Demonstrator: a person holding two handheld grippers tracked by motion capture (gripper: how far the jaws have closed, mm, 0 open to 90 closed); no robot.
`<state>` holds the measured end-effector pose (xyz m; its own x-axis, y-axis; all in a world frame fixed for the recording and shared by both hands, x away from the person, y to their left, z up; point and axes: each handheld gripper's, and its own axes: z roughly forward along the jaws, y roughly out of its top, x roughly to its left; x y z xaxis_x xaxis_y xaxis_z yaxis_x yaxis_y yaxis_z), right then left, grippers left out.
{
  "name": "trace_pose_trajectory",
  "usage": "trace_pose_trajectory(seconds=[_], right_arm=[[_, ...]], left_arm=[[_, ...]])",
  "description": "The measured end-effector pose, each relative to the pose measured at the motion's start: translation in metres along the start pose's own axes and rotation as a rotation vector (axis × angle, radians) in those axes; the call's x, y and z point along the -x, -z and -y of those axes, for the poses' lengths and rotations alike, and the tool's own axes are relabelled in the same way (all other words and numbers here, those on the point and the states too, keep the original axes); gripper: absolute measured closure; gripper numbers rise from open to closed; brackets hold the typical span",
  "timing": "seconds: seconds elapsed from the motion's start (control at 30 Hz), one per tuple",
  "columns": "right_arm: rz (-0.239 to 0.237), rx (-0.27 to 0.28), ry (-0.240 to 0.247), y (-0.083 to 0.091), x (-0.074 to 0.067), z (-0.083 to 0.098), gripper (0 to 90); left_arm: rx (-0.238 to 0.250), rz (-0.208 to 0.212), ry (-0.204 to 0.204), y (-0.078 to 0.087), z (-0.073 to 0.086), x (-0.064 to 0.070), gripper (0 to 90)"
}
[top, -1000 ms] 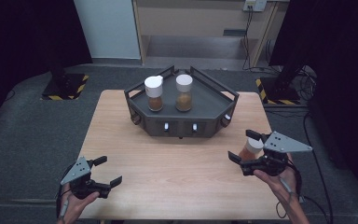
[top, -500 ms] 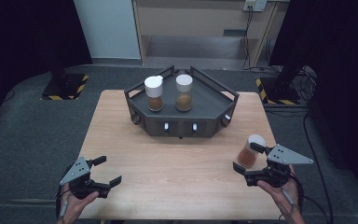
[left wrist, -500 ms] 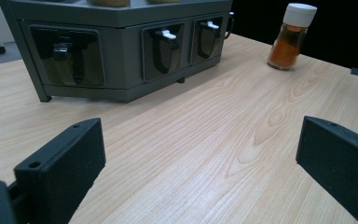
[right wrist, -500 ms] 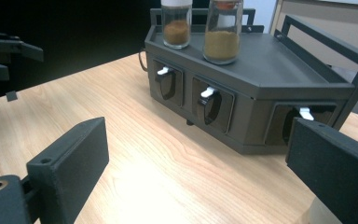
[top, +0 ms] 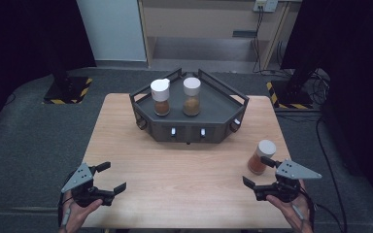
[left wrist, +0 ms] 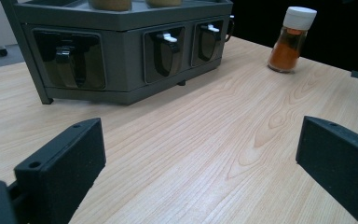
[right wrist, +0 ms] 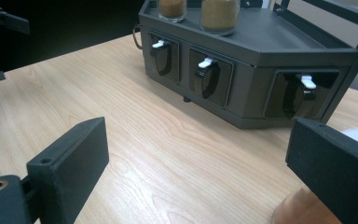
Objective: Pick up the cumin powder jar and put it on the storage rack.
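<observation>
Broad wooden table [top: 184,165] underfoot of everything, pale grain running clean across. At twelve o'clock, a dark grey angular rack [top: 189,127] with little white-tipped switches along its front, two spice jars standing on its top deck: one with a bulky white cap [top: 160,97], one with a flatter cap [top: 192,96]. Down at four o'clock, apart from the rack, the jar in play [top: 261,157]: upright on the bare wood, white lid, orange-brown powder inside. Right gripper [top: 264,174] just beside it at the five o'clock corner, jaws spread wide, nothing between them; upper jaw tip close by the jar's base, contact hard to call. In the right gripper view, the same jar blurred at the lower right edge [right wrist: 303,207], half behind the right-hand jaw. Left gripper [top: 108,177] at seven o'clock, also gaping and empty, well apart from the action (a spectator for now).

Handling, by the look of it: small, light, rigid, likely glass or clear plastic, so smooth-walled and a touch slippery. Tall for its footprint, easy to tip with a nudge. Best taken square across the body below the lid, firm but not crushing.
</observation>
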<state>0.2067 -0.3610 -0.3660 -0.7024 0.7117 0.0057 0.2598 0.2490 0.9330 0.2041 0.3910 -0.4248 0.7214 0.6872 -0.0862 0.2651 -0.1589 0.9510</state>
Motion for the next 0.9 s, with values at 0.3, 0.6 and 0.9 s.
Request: trace_pose_trajectory(seconds=[0.3,0.6,0.9], right_arm=[[0.021,-0.026,-0.025,0.006,-0.005,0.017,6.4],[0.041,-0.033,-0.044,0.012,-0.007,0.026,6.3],[0.053,-0.018,-0.048,0.014,-0.005,0.032,6.3]], left_arm=[[0.008,-0.002,-0.002,0.001,0.001,0.0,0.5],[0.021,0.002,-0.004,0.002,0.002,0.0,0.6],[0.036,0.014,-0.004,0.003,0.003,-0.002,0.6]])
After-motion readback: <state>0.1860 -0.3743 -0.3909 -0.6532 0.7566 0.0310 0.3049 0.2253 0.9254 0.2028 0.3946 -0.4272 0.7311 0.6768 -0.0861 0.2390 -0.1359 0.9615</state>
